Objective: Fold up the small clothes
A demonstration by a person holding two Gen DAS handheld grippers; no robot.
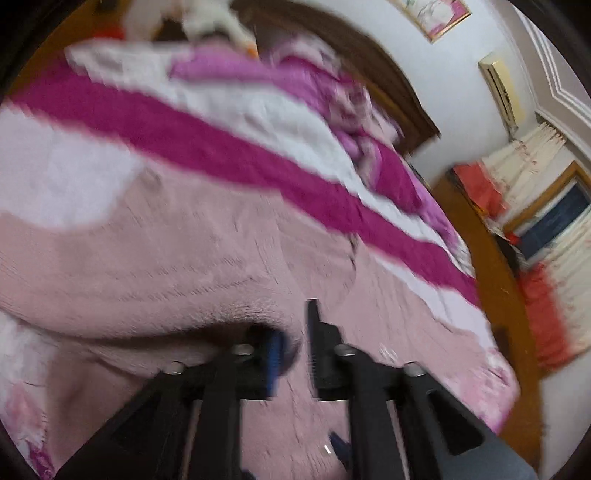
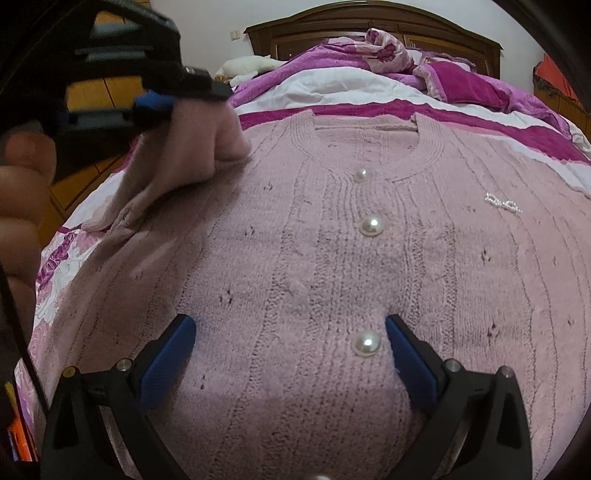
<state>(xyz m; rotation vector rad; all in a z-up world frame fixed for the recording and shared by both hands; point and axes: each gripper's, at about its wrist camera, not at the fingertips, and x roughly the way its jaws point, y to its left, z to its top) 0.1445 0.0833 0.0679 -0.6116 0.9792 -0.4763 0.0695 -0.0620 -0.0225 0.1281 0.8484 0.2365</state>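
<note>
A pink knitted cardigan (image 2: 332, 258) lies flat, front up, on the bed, with pearl buttons (image 2: 371, 225) down its middle and a small sparkly bow (image 2: 504, 203) on its chest. My right gripper (image 2: 290, 321) is open, its blue pads spread wide over the lower front on either side of the lowest pearl. My left gripper (image 2: 166, 105) is shut on the cardigan's sleeve (image 2: 192, 147) and holds it raised over the garment's left shoulder. In the blurred left wrist view the sleeve (image 1: 166, 258) drapes over the left gripper (image 1: 293, 321) and hides one fingertip.
The bed carries a magenta and white striped cover (image 2: 369, 107) and a crumpled quilt (image 2: 406, 55) near the wooden headboard (image 2: 369, 22). A white plush toy (image 2: 247, 66) lies by the pillows. A person's hand (image 2: 22, 192) shows at the left. Wooden floor (image 1: 491, 266) runs beside the bed.
</note>
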